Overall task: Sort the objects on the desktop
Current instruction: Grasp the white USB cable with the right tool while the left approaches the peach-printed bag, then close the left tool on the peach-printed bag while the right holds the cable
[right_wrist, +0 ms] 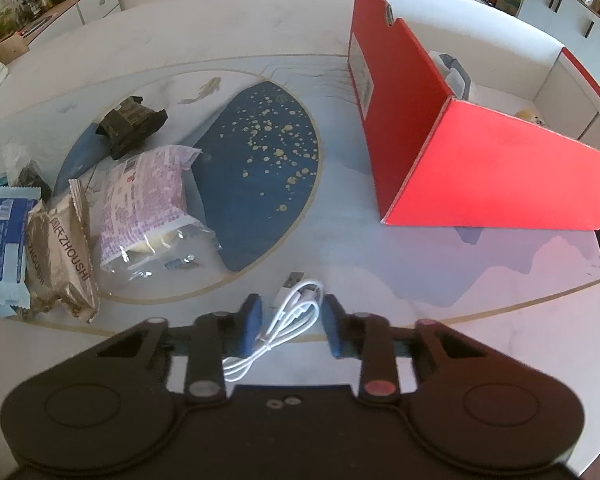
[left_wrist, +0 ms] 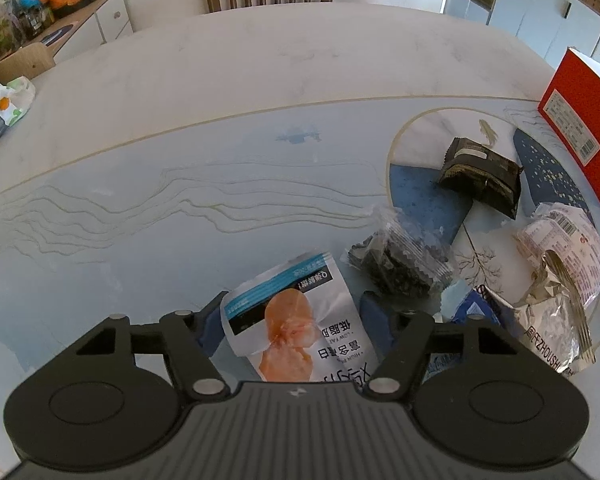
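Patterned desk [right_wrist: 260, 80], snacks piled left of the red box [right_wrist: 480, 168]. Your right gripper [right_wrist: 290, 326] straddles the white cable [right_wrist: 288, 320], pads visibly apart: the loose coil may slip out. Your left gripper [left_wrist: 292, 320] brackets the chicken pouch [left_wrist: 296, 324], not yet clamped; slick film could slide.

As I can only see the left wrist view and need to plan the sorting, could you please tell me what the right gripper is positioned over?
Observer: The right gripper straddles a coiled white USB cable lying on the table, with one finger on either side of it.
Operator: Thank you. Is the red cardboard box open at the top?
Observer: Yes, the red cardboard box is open-topped, and a white-and-grey item already sits inside.
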`<state>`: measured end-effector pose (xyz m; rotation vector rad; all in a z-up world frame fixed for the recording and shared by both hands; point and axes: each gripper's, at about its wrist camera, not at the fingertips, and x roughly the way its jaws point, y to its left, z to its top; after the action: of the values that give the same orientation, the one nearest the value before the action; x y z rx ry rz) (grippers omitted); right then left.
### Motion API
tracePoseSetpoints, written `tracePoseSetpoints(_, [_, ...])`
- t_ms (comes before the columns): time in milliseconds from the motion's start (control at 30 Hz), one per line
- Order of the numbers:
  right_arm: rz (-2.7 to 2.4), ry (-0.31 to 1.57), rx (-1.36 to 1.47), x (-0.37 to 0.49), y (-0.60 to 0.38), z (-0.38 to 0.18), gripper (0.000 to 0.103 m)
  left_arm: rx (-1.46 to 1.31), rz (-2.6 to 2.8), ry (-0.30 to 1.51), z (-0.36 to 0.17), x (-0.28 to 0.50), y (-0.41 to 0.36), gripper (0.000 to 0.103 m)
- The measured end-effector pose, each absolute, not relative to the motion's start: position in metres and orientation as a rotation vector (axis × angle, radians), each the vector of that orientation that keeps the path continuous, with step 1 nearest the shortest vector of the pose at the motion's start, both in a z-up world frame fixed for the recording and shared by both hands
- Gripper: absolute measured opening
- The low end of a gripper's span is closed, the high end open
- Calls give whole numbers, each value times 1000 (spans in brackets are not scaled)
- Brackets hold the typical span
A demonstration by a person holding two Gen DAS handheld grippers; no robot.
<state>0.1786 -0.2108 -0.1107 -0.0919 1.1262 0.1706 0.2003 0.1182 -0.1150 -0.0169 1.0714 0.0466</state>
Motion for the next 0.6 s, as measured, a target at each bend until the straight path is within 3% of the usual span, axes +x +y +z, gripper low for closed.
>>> tracePoseSetpoints(600, [126,1113,-53,170,-225,-102,21,-104,19,1052,-105,194,129,51])
